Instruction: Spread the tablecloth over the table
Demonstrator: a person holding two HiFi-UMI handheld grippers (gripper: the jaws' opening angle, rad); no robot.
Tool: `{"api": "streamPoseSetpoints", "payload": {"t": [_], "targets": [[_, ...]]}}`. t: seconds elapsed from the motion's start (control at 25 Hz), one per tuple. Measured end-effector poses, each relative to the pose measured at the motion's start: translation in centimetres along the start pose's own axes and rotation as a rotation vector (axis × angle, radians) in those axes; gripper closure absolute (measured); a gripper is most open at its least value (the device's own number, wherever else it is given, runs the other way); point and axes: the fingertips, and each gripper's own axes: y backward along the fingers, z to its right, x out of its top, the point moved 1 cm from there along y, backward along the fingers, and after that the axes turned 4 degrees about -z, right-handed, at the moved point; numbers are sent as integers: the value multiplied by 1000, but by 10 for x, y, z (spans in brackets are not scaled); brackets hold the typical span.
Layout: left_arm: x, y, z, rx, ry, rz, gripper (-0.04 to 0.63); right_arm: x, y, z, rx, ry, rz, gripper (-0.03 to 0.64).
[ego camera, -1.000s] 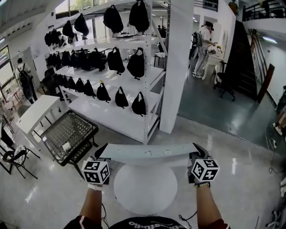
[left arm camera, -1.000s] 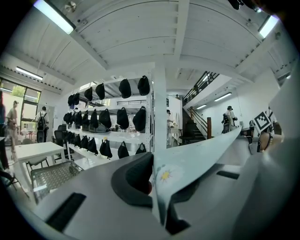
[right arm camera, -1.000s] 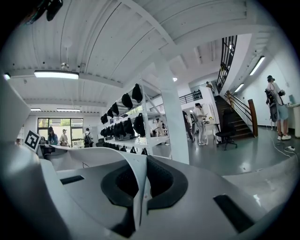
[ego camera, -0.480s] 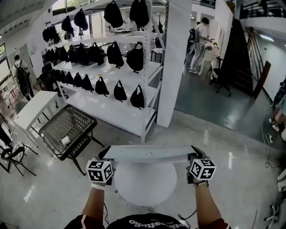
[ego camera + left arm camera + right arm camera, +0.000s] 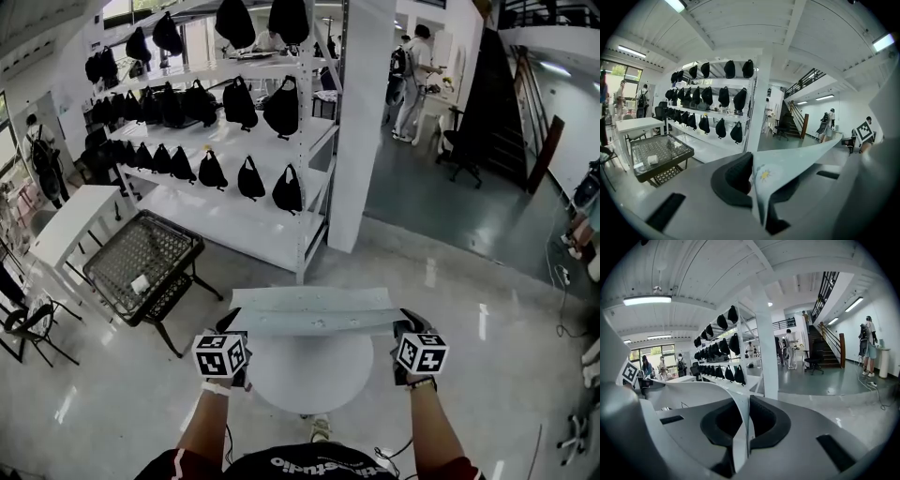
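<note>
Right now the L gripper (image 5: 231,323) is clenched on the tablecloth (image 5: 314,311) at its 9 o'clock end, and the R gripper (image 5: 409,321) is pinching the 3 o'clock end. The cloth stretches taut betw. them as a pale band over the 12 o'clock rim of the round white table (image 5: 309,380). It's prob. not touching the top, hard to tell. A rack (image 5: 225,225) w/ black bags stands off at 11 o'clock.
</note>
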Motion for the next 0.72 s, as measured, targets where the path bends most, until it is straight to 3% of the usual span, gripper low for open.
{"api": "streamPoseSetpoints", "payload": {"t": [0.16,0.44,0.72], "targets": [[-16,4,4,-4,18,-13,569,-25,13,-2,-18,-20,-38,575],[-35,8,13,-2,32,-20,569,-55,39,0,-27,10,-120,515],[-51,18,16,-2,53,-34,568,-82,64,-5,-20,58,-204,499]]}}
